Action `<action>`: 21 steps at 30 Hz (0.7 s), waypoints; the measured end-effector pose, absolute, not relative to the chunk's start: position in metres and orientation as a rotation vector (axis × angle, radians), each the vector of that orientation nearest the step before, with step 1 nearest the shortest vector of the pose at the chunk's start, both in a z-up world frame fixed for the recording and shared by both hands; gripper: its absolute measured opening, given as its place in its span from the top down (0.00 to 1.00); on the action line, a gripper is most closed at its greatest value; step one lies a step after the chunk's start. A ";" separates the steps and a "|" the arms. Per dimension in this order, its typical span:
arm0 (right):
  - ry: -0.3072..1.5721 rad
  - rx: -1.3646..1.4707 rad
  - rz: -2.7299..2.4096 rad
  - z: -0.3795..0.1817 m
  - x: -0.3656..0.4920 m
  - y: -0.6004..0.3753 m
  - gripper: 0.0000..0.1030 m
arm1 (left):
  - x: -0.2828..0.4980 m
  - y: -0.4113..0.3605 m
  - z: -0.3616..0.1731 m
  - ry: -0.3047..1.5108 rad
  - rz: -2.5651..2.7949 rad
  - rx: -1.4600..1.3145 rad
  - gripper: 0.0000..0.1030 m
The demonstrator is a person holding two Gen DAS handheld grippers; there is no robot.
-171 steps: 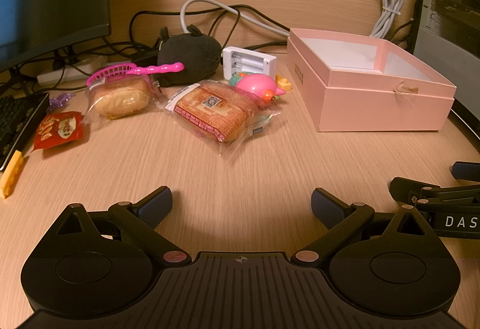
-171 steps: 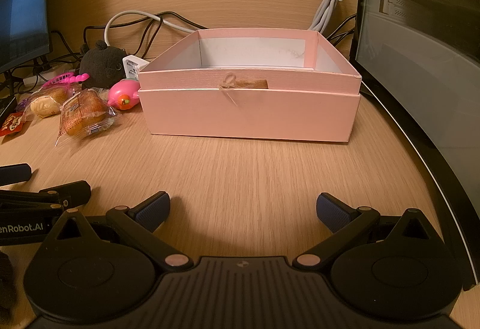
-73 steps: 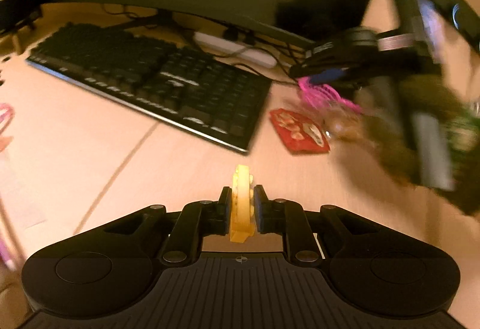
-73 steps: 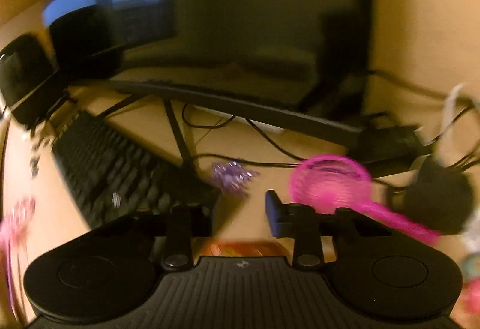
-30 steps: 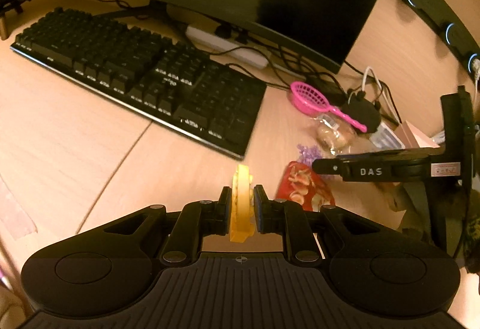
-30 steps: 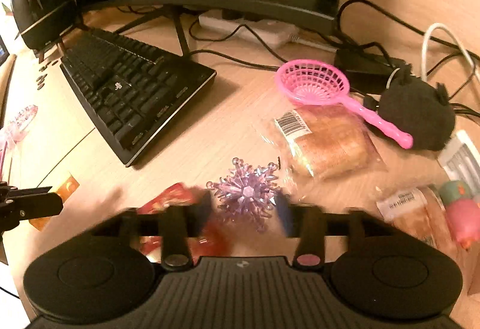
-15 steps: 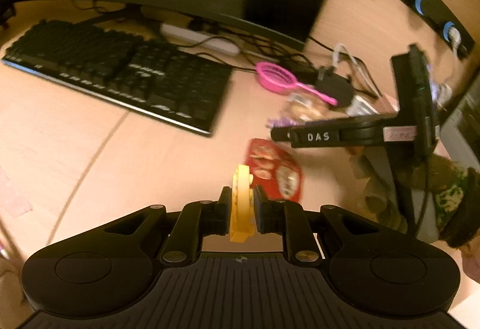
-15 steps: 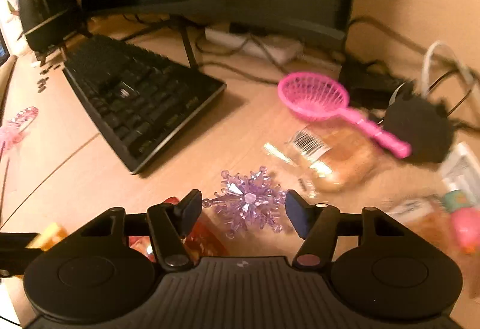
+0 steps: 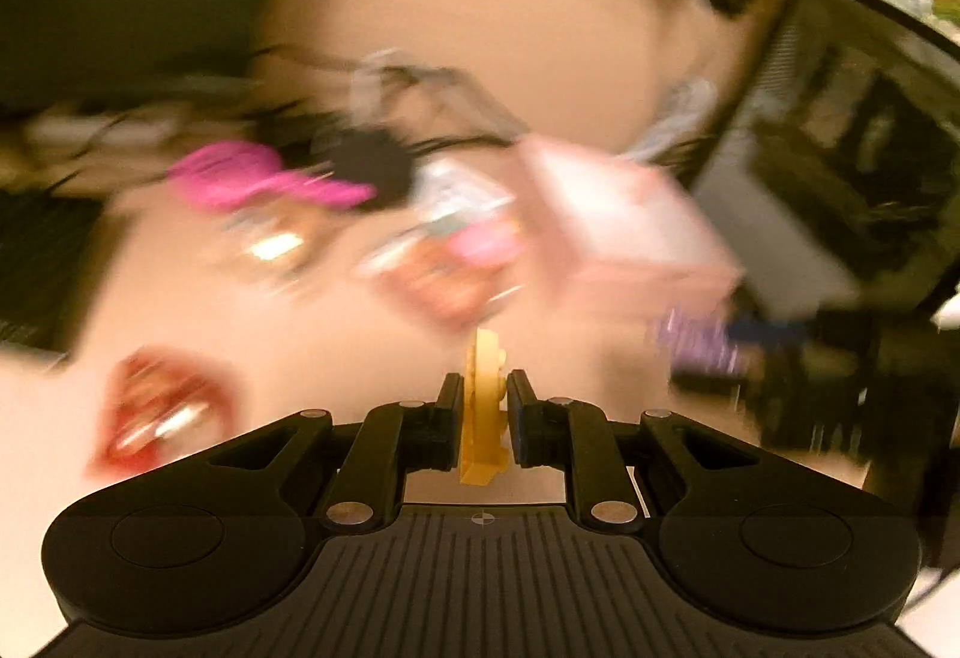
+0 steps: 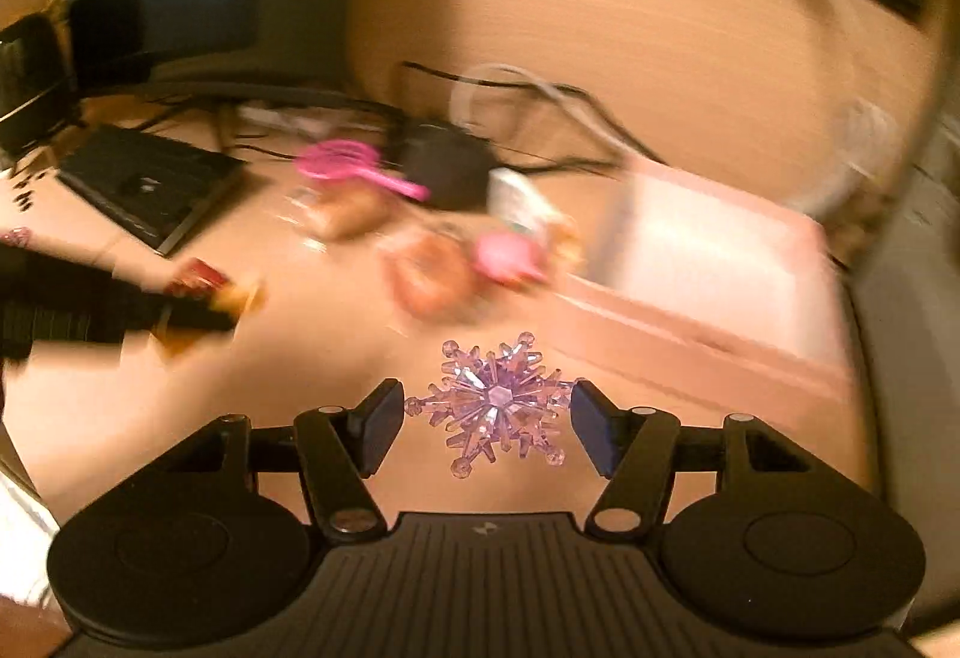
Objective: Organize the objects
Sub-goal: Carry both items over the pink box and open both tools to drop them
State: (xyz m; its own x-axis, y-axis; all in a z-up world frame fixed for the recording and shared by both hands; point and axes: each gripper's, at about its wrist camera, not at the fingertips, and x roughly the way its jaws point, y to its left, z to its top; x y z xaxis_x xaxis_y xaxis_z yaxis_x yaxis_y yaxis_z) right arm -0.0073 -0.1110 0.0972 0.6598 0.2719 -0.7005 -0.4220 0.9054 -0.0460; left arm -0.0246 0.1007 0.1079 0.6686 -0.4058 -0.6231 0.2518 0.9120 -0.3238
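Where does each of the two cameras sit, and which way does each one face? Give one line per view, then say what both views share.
Left wrist: on the left gripper, looking down along its fingers, shut on a yellow piece, across the desk toward the pink box.
Right wrist: on the right gripper, fingers holding a purple snowflake, facing that box.
Shared: box, pink scoop.

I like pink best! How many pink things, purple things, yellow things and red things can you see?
Pink: 3, the scoop, the toy, the box.
Purple: 1, the snowflake.
Yellow: 1, the piece.
Red: 1, the packet.
Total: 6.
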 end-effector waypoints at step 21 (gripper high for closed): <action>0.703 -0.074 0.241 0.086 -0.007 -0.251 0.40 | 0.161 -0.102 0.087 0.755 -0.288 -0.145 0.80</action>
